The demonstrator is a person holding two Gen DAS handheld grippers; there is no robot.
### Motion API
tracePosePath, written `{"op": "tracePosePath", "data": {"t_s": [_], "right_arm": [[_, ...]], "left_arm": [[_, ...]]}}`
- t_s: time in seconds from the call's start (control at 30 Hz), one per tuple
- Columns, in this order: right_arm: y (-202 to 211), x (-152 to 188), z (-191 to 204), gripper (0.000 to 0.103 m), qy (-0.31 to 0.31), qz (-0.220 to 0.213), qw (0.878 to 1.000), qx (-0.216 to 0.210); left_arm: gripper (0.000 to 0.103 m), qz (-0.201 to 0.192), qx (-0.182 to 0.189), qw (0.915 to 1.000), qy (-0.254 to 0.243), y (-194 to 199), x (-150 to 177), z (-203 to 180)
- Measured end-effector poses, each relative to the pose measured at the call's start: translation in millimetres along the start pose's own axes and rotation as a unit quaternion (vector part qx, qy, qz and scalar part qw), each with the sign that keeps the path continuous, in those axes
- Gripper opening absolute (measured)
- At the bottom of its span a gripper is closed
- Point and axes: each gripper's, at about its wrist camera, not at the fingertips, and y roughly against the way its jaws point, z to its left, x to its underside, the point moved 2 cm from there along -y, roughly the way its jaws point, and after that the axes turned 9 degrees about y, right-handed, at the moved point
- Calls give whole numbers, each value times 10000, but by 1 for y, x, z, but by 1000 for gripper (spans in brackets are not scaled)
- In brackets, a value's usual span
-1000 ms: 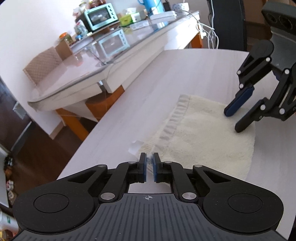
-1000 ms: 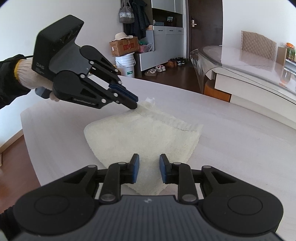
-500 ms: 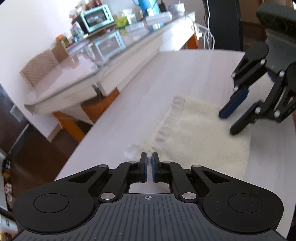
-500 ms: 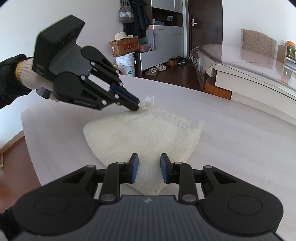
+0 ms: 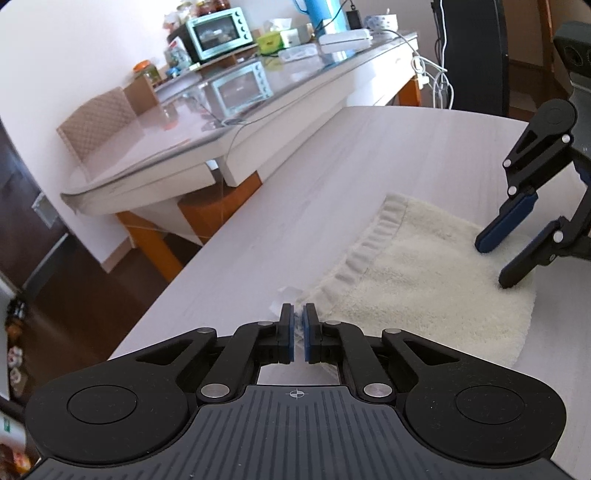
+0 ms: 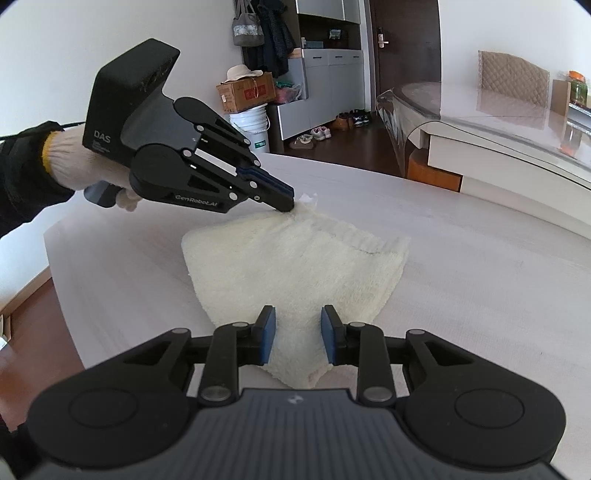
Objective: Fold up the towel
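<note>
A cream terry towel lies folded on the pale wood table; it also shows in the right wrist view. My left gripper is shut on the towel's corner by its ribbed hem and white label; in the right wrist view it pinches that far corner low over the table. My right gripper is open, its blue pads straddling the near corner of the towel; in the left wrist view it rests its tips on the towel's far edge.
A glass-topped side table with a toaster oven and clutter stands beyond the table's left edge. A padded chair stands behind it. Boxes, a bucket and shoes sit on the floor.
My left gripper stays shut on the towel corner and has shifted slightly. My right gripper has moved a little closer over the near corner, still open.
</note>
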Motion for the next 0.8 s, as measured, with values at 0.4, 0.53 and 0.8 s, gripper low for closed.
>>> {"op": "tracePosePath", "data": {"t_s": [0.4, 0.53, 0.8], "right_arm": [[-20, -27, -34, 28, 148, -166, 9979, 610], [-29, -25, -39, 26, 189, 6, 9971, 734], [-3, -35, 19, 26, 485, -637, 9965, 246]], "left_arm": [[6, 78, 108, 9998, 134, -2, -1, 5], [6, 103, 235, 9992, 311, -3, 0, 11], [7, 196, 362, 9983, 410, -3, -2, 15]]}}
